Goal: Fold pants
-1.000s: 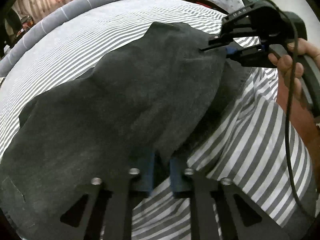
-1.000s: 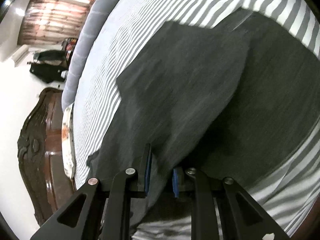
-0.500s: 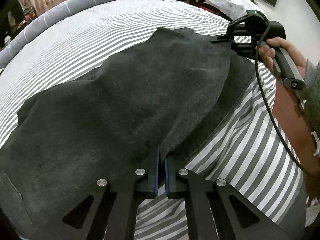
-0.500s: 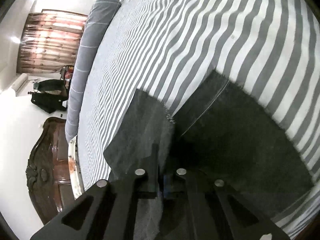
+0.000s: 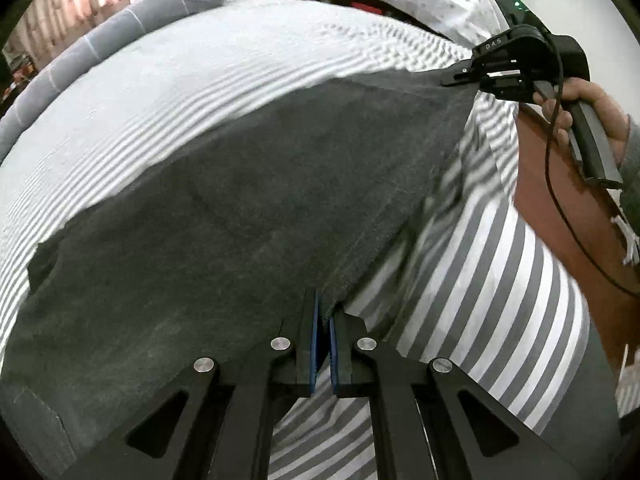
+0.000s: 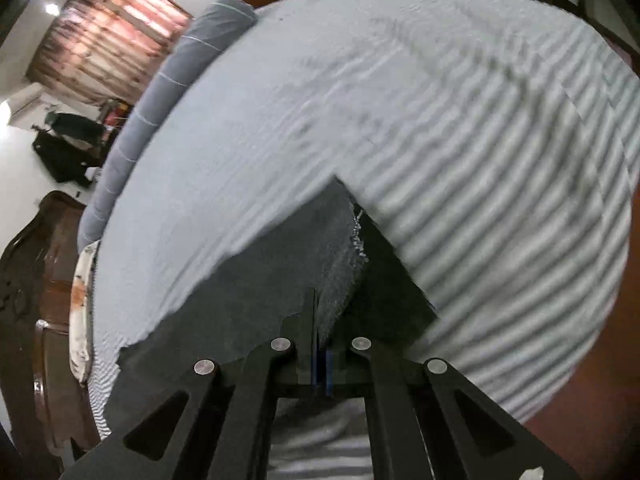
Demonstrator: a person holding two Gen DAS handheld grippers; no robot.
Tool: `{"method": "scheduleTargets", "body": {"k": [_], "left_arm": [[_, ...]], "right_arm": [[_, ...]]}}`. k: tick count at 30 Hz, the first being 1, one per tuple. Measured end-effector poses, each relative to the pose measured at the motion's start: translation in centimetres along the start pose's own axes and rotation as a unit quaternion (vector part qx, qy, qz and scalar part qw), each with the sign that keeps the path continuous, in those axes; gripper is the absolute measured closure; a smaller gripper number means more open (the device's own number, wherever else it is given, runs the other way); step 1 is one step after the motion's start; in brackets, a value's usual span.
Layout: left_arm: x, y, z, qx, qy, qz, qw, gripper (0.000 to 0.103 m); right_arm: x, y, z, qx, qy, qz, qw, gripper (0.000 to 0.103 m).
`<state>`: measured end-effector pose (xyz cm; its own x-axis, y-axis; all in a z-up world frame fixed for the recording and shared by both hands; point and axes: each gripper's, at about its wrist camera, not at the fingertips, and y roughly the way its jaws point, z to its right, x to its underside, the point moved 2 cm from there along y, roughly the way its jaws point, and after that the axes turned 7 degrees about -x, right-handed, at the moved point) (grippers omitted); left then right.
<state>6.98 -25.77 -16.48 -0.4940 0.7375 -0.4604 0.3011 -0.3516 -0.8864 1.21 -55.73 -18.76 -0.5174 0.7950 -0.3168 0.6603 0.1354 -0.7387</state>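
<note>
Pants (image 5: 248, 216) spread across the frame's centre, edge clamped by the left gripper (image 5: 323, 334) at bottom, far corner pinched by the right gripper (image 5: 460, 76) upper right.

The only readable marking is a short run of pale capital letters, apparently "DAS", printed on the black housing of the right gripper (image 5: 460, 77) in the left wrist view, just above its fingers; the first letter is small and soft enough that it could be another rounded character. A small green light glows on the black unit behind that housing, but it carries no text. Nothing legible appears in the right wrist view, which is blurred, and no label or tag with writing can be made out on the dark pants (image 5: 240, 208) or the striped bedsheet (image 5: 500, 280)
</note>
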Motion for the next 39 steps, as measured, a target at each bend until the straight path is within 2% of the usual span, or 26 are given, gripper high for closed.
{"method": "scheduleTargets", "body": {"k": [5,11,13,14,15,17,18,21,24,27,30,32,37,39], "left_arm": [[0.8,1.1,0.4,0.004,0.010,-0.017,0.9998,0.099],[0.8,3.0,0.4,0.001,0.000,-0.043,0.9991,0.098],[0.8,3.0,0.5,0.000,-0.004,-0.043,0.9991,0.095],[0.8,3.1,0.5,0.001,-0.006,-0.044,0.9990,0.094],[0.8,3.0,0.5,0.003,-0.006,-0.045,0.9990,0.092],[0.7,2.8,0.3,0.015,-0.017,-0.052,0.9984,0.085],[0.9,2.5,0.0,0.022,-0.025,-0.053,0.9981,0.083],[1.3,0.5,-0.7,0.046,-0.038,-0.034,0.9977,0.083],[2.0,-1.7,-2.0,0.043,-0.047,-0.008,0.9979,0.081],[2.6,-3.6,-5.0,0.027,-0.089,0.019,0.9955,0.079],[3.3,-4.8,-9.0,-0.016,-0.147,0.039,0.9883,0.077],[4.0,-5.3,-12.2,-0.050,-0.191,0.047,0.9792,0.077],[6.2,-5.5,-18.9,-0.117,-0.277,0.052,0.9524,0.077],[6.6,-5.3,-20.7,-0.129,-0.297,0.052,0.9447,0.077]], "right_arm": [[1.5,1.2,2.2,0.024,0.012,-0.006,1.000,0.100],[1.3,2.1,3.4,0.034,0.037,-0.018,0.999,0.097],[1.2,1.7,3.2,0.044,0.034,-0.021,0.998,0.091],[1.2,1.5,3.1,0.051,0.033,-0.023,0.998,0.083],[1.3,1.2,3.0,0.059,0.031,-0.021,0.998,0.071],[1.4,0.0,2.3,0.085,0.022,-0.016,0.996,0.057],[1.4,-0.6,2.0,0.088,0.016,-0.013,0.996,0.057],[1.5,-2.4,0.8,0.093,0.003,-0.002,0.996,0.057],[1.3,-3.8,-1.0,0.090,-0.011,0.007,0.996,0.057],[1.2,-4.0,-3.8,0.074,-0.038,0.007,0.997,0.057],[1.5,-2.8,-8.3,0.039,-0.082,-0.016,0.996,0.057],[1.9,-1.2,-11.7,0.009,-0.114,-0.041,0.993,0.057],[4.3,4.7,-20.7,-0.050,-0.184,-0.112,0.975,0.057],[5.6,7.6,-24.5,-0.075,-0.206,-0.150,0.964,0.057]]}}
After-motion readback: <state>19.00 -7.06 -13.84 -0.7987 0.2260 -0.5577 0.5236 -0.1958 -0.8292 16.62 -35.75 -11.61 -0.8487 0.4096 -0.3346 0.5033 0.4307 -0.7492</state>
